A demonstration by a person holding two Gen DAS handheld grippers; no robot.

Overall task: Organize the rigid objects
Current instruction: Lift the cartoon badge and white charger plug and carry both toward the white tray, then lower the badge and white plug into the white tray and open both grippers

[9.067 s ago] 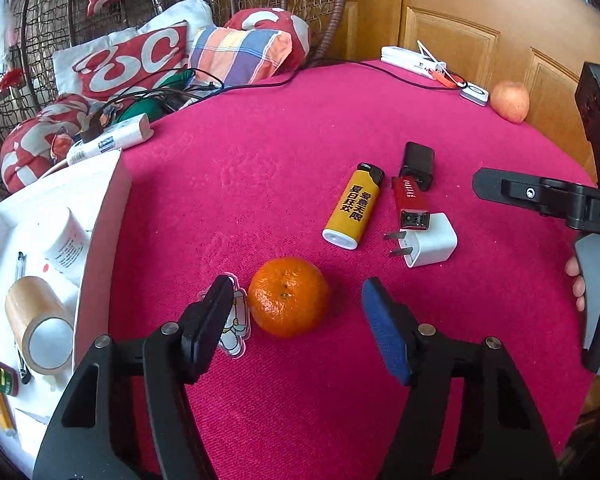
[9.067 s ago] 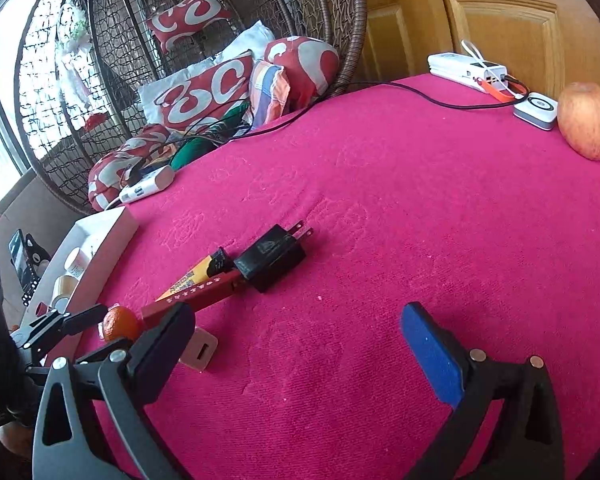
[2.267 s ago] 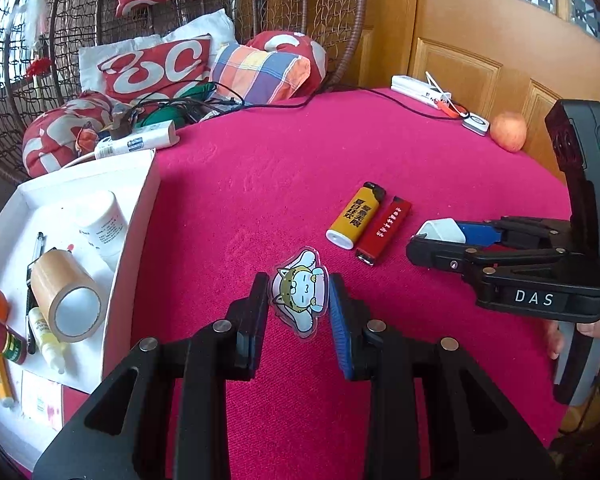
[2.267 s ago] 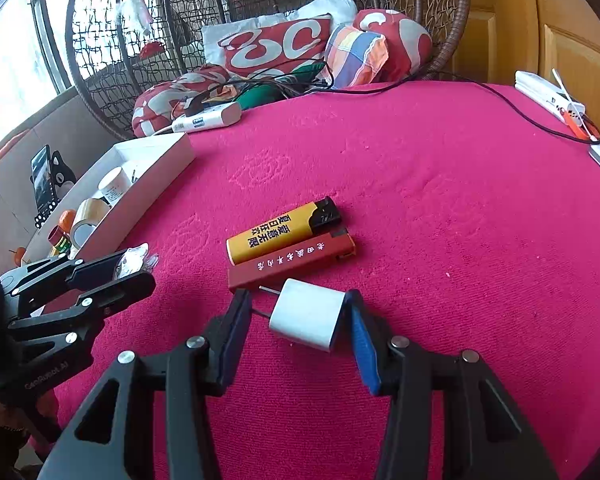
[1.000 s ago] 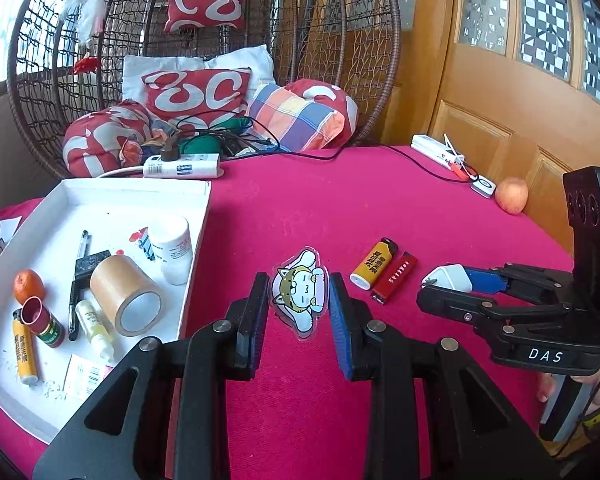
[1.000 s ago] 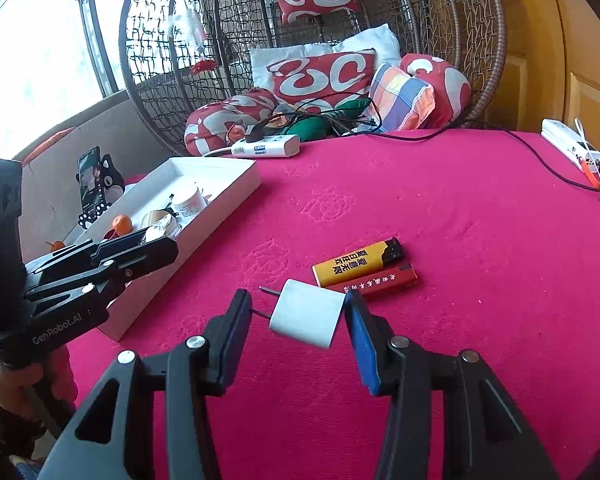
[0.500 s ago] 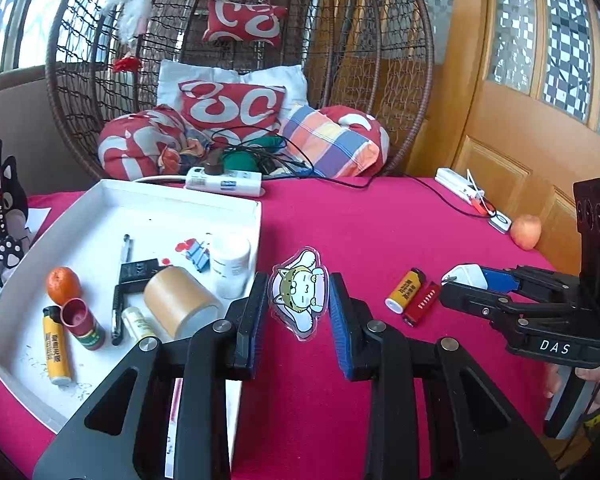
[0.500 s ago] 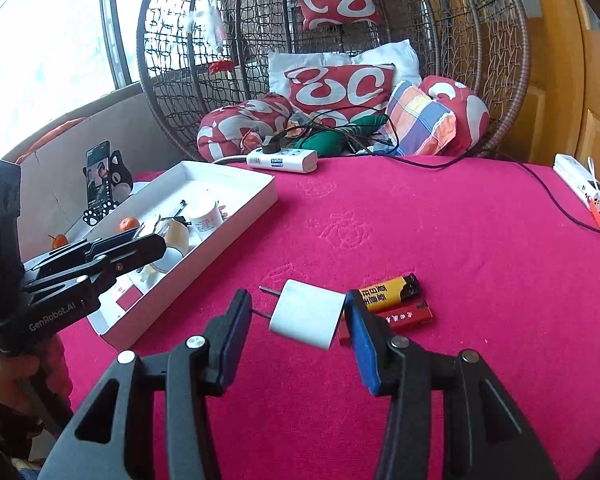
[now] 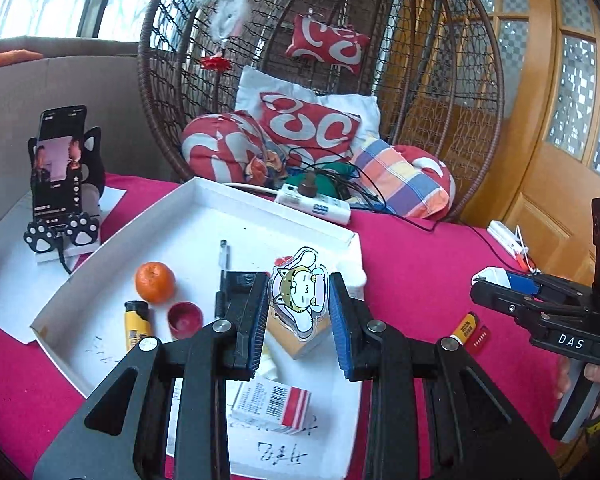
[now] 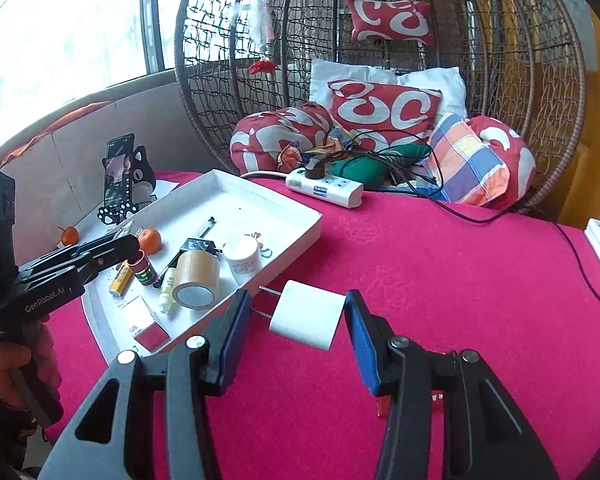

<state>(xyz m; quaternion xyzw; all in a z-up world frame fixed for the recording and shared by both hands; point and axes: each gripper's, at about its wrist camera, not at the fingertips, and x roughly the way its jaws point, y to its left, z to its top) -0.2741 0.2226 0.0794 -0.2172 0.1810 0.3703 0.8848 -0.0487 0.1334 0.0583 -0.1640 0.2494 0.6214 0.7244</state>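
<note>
left gripper: clamped edge-on around the flat clear cartoon-cat sticker, up over the shallow white cardboard tray
right gripper: squeezed on the white cube plug charger, prongs pointing left, near the tray's right wall
risk, sticker: pretty thin grip tbh, it could twist out and flutter onto the cloth
risk, charger: let go too soon and it probably clips the wall, lands outside
surface: round counter under pink-red cloth
room: wicker egg chair with cushions on the far side
</note>
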